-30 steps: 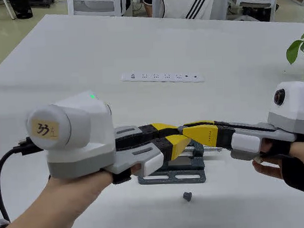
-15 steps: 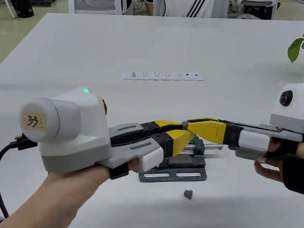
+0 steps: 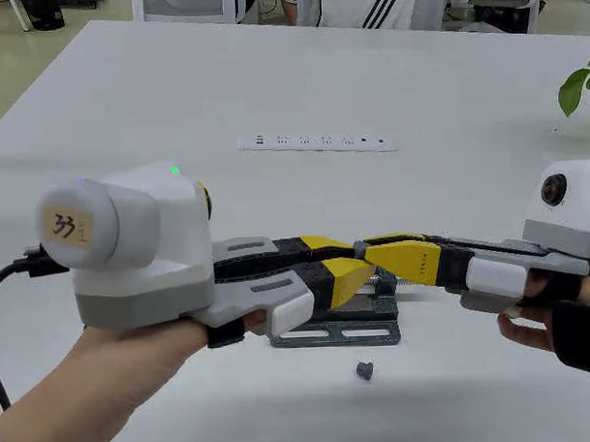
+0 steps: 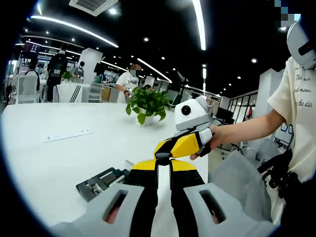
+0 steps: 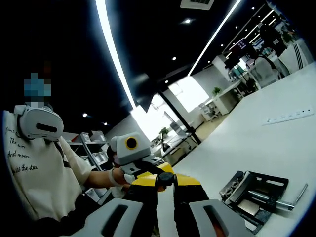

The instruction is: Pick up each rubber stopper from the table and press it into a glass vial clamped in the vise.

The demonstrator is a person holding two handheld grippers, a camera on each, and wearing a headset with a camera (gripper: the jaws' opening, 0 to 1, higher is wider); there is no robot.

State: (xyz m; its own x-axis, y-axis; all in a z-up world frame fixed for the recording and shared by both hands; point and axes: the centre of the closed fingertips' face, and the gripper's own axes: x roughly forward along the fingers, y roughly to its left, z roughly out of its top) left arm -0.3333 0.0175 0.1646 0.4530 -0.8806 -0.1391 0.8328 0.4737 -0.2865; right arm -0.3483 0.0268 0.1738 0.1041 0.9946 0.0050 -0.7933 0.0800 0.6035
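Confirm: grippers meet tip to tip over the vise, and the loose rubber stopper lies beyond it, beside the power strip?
Not beyond. The head view shows the rubber stopper on the table nearer than the vise, far from the power strip. The left gripper and right gripper do meet tip to tip over the vise.

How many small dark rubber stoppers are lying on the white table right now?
1. The small dark grey rubber stopper lies loose on the white table, just in front of the dark metal vise, on the person's side. Others could be hidden from view.
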